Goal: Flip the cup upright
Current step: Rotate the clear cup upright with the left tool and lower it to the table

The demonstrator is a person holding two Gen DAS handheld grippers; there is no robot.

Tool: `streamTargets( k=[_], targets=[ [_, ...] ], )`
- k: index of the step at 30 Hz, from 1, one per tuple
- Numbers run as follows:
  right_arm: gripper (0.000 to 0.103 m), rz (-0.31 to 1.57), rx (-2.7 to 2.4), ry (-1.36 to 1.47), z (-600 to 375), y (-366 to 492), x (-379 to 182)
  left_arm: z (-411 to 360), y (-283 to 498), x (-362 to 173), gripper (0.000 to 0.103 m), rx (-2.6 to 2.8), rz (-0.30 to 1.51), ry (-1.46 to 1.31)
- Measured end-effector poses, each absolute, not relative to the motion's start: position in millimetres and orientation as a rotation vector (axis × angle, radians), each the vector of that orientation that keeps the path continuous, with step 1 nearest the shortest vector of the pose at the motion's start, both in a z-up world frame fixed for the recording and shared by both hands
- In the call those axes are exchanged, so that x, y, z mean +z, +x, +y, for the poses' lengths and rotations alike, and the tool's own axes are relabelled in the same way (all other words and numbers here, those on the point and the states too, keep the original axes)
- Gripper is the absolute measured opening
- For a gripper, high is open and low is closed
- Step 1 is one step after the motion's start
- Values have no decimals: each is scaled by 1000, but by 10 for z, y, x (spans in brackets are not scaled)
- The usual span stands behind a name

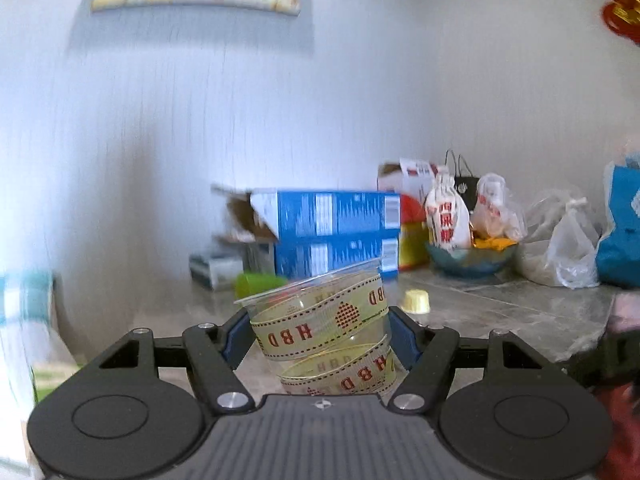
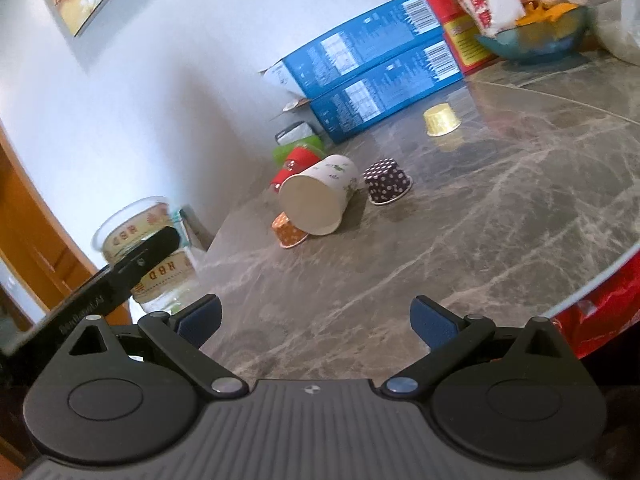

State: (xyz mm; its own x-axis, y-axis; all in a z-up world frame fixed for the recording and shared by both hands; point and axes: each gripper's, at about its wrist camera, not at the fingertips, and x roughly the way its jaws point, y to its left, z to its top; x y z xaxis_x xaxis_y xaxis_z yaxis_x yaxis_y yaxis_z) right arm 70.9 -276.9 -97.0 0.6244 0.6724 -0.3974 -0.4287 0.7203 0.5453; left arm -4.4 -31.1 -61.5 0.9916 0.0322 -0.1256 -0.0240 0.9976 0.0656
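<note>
My left gripper [image 1: 318,334] is shut on a clear plastic cup [image 1: 324,320] with yellow "HBD" bands, held mouth-up and slightly tilted. The same cup [image 2: 138,236] shows in the right wrist view at the left table edge, gripped by the left gripper's fingers [image 2: 156,246]. My right gripper [image 2: 316,320] is open and empty above the marble table [image 2: 460,220]. A white paper cup [image 2: 318,200] lies on its side, mouth toward me. A red cup [image 2: 294,166] lies behind it.
Small cupcake liners sit mouth-down: orange [image 2: 289,233], dark dotted [image 2: 387,181], yellow [image 2: 441,119] [image 1: 416,301]. Blue boxes [image 2: 380,80] [image 1: 332,236], a green lid [image 1: 258,283], a bowl with bags [image 1: 470,258] and plastic bags line the wall. The table's edge [image 2: 600,280] curves at right.
</note>
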Motion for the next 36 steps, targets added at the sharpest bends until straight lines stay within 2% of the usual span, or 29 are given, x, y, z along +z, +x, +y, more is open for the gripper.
streamTargets(
  k=[11,36],
  targets=[
    [102,565,614,486,-2915,567,-1161,-638,44,-961,73,77,98,207],
    [102,477,616,461,-2933,427,-1130,-574,89,-1247,72,43,143,181]
  ],
)
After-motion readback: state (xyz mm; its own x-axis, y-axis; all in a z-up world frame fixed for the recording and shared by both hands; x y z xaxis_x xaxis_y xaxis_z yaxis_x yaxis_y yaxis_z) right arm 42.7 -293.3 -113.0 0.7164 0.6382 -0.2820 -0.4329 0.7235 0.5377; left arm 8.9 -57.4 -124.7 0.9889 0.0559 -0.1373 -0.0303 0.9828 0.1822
